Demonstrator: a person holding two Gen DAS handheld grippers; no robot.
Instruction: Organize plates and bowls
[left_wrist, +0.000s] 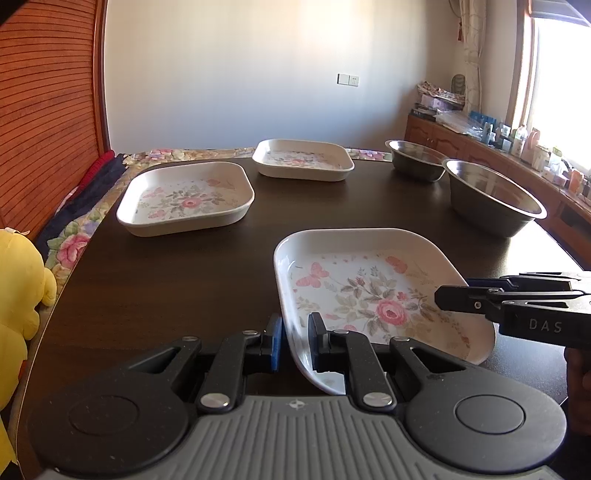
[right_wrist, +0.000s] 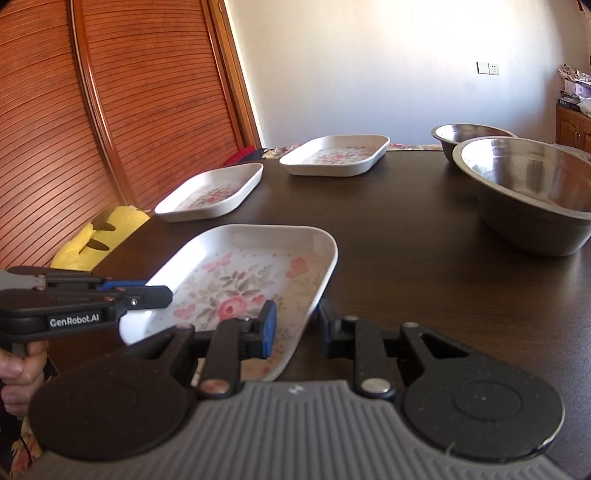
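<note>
1. The left gripper (left_wrist: 295, 341) has its jaws nearly closed on the near-left rim of the near floral plate (left_wrist: 369, 291). One pad sits outside the wall and one inside, so the thin rim is pinched between them. That edge looks tipped up off the bench (left_wrist: 166, 288), probably so the plate can be carried level between two holds.

2. The right gripper (right_wrist: 293, 325) straddles the plate's opposite rim, with its jaws a little wider. The blue pad is inside the wall and the black one outside. Whether both pads press on the rim I cannot tell (the gap looks slightly wider than the wall).

3. Ahead and left of the left jaws sits a second floral plate (left_wrist: 186, 199), flat on the bench. A third floral plate (left_wrist: 303, 159) lies further ahead, almost straight out from the jaws. Both are well apart from the held plate, and one of them would be a likely base for stacking.

4. Ahead and right of the right jaws stands the large steel bowl (right_wrist: 528, 192), with the small steel bowl (right_wrist: 469, 138) just behind it. Grouped on that side, they can nest later without crossing the plates.

5. A two-sided hold suits this shallow, slick plate, since a single pinch on one rim would let it swing.
</note>
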